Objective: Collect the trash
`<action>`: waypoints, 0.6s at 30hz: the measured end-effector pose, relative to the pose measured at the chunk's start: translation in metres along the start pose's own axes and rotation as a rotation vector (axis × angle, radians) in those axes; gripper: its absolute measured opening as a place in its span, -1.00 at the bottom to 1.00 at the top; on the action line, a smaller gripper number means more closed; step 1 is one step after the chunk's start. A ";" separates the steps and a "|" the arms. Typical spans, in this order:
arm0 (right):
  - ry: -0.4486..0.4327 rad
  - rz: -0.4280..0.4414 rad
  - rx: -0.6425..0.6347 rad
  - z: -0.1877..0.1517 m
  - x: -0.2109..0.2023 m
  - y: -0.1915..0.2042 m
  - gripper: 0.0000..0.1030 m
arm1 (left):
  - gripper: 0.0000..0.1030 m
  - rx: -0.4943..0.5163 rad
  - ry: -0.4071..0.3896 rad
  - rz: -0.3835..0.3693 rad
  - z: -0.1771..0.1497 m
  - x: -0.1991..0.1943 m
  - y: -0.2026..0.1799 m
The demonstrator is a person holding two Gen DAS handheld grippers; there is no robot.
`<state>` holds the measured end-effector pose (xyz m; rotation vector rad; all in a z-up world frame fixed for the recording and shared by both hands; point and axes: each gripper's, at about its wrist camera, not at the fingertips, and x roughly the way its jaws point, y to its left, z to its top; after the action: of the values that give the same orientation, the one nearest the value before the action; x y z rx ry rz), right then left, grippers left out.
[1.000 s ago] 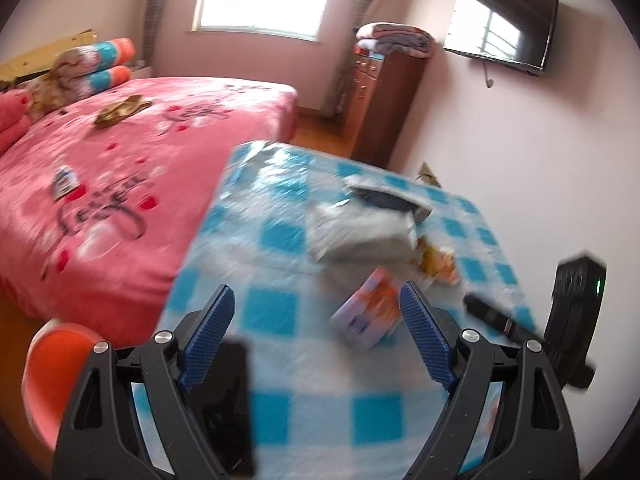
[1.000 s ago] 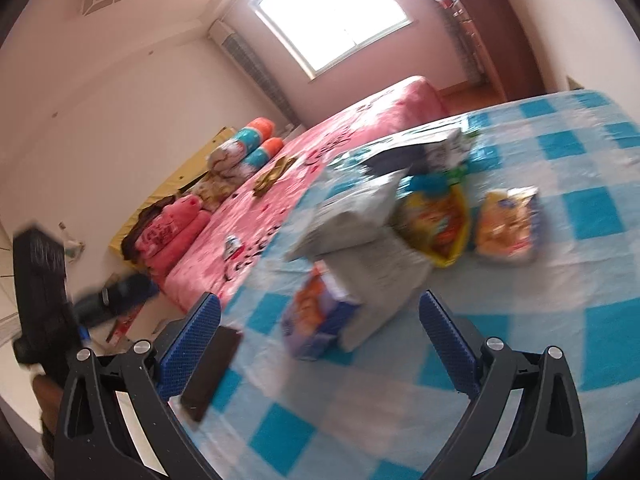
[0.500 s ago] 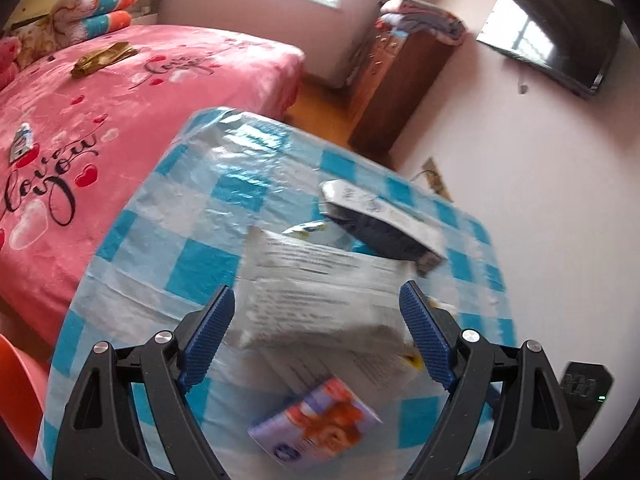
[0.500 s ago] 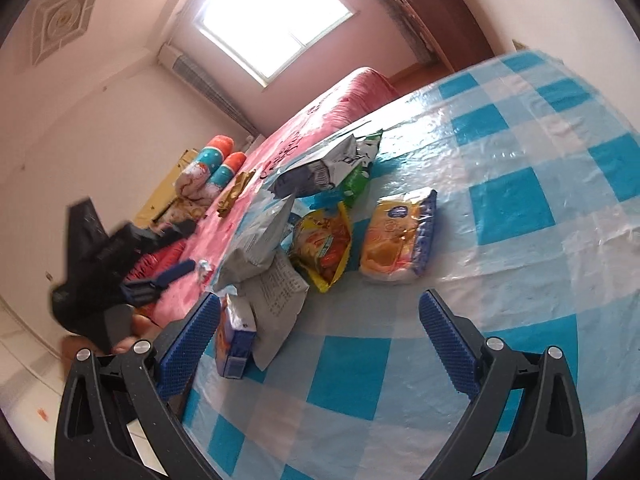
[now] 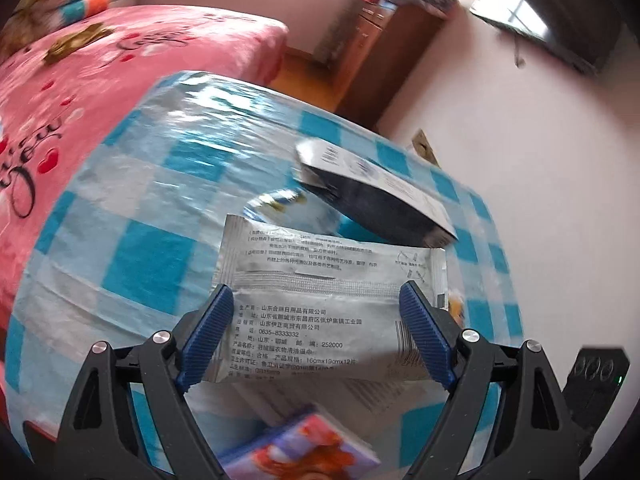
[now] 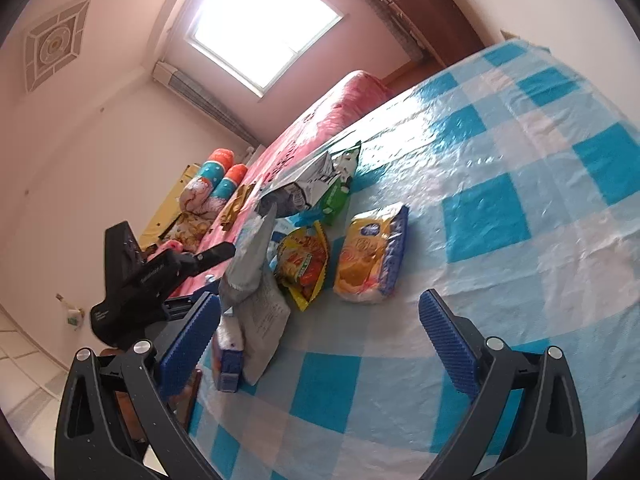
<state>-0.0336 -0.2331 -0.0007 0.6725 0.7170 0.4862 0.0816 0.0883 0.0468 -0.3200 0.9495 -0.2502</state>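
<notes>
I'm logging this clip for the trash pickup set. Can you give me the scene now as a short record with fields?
surface: blue checked table
left gripper: open, fingers either side of the silver pouch
right gripper: open, holding nothing
trash on table: silver pouch, dark bag, yellow snack bag, biscuit pack, purple box
behind: pink bed

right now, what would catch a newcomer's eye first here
The silver printed packet fills the space between the open left gripper fingers. Across the blue checked tablecloth, bright snack wrappers cluster: a yellow-blue bag beside a red-yellow one. Behind lies the pink bed.
</notes>
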 end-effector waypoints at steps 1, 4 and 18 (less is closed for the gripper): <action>-0.003 -0.012 -0.010 0.000 0.000 0.001 0.90 | 0.65 0.013 0.010 -0.015 -0.003 0.000 -0.006; -0.004 -0.017 -0.016 0.000 -0.001 0.001 0.90 | 0.65 0.053 0.047 -0.057 -0.016 0.001 -0.025; 0.028 -0.018 -0.056 0.000 0.006 0.004 0.90 | 0.65 0.123 0.047 -0.069 -0.078 -0.078 -0.041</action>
<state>-0.0307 -0.2267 -0.0001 0.6077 0.7324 0.4978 -0.0290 0.0650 0.0788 -0.2347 0.9658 -0.3798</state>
